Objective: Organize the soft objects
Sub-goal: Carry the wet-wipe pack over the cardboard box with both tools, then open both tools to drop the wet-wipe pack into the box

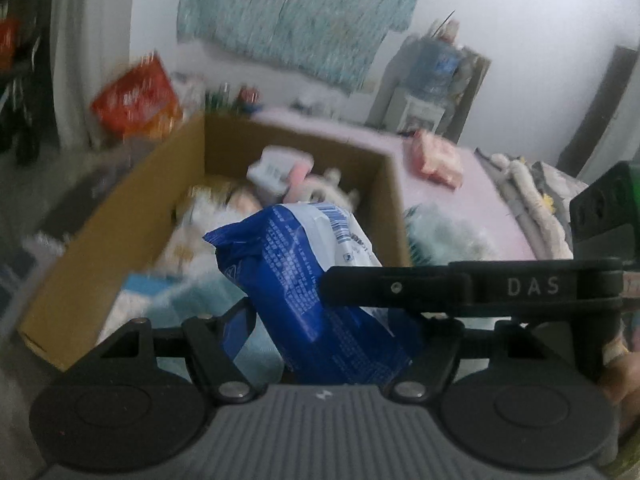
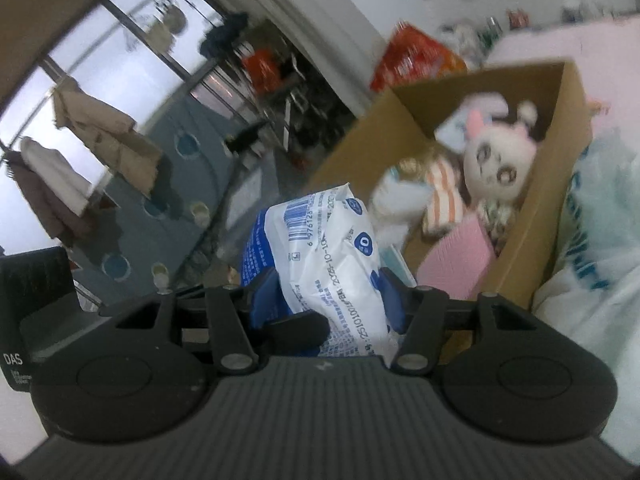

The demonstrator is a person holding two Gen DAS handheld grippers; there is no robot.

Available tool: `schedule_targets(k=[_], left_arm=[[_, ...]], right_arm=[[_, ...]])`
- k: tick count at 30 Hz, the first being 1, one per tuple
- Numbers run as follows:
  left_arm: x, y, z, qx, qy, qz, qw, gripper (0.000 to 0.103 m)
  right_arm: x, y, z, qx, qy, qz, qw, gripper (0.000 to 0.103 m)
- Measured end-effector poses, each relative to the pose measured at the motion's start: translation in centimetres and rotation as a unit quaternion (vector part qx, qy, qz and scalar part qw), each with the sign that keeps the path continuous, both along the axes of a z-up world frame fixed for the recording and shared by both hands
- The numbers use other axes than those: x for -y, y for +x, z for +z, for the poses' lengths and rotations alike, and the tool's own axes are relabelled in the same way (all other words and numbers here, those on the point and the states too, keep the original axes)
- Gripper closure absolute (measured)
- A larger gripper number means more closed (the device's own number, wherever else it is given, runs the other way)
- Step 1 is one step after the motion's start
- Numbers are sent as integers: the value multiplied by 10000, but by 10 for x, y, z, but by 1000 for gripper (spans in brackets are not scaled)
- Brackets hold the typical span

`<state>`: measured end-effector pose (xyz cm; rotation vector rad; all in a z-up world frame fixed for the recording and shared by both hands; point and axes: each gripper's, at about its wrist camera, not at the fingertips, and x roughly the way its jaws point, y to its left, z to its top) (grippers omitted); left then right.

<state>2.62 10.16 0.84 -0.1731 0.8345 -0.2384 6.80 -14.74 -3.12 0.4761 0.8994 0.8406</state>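
Both grippers, left gripper and right gripper, clamp one blue-and-white tissue pack beside the cardboard box; plush rabbit already inside, pink packet still outside.

Lived-in home bedroom: pink bed, hanging coats.

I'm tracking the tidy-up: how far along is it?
Done: a plush doll and other soft items lie in the cardboard box. In hand: a blue-and-white soft pack, gripped by the left gripper and the right gripper, near the box. Left: a pink packet on the bed.
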Motion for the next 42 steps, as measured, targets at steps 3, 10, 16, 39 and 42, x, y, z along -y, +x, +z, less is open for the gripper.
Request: schedule_targets(k=[3,10,16,39,42], left_arm=[[-13,8,-19,-434,-310,-88,9985,27],[-41,16,-45,-1006,-809,-11,9916,27],[-39,23,-45,-1025,-844,-57,9911,28],[-22,-75,33,1039,608,887,9888,0],[-24,-91,33,1412,682,1167,9807,0]], right_arm=[[-18,2,-14,-297,-302,-6,9991,45],[-15,2,-14,-501,-251,-53,9984,30],[-20,9,-19,-606,-127,-23,9981,30],[42,-110,16,1360,-1082,-1236,9770,1],[38,-132,10,1456,-1552,-1265,9689,1]])
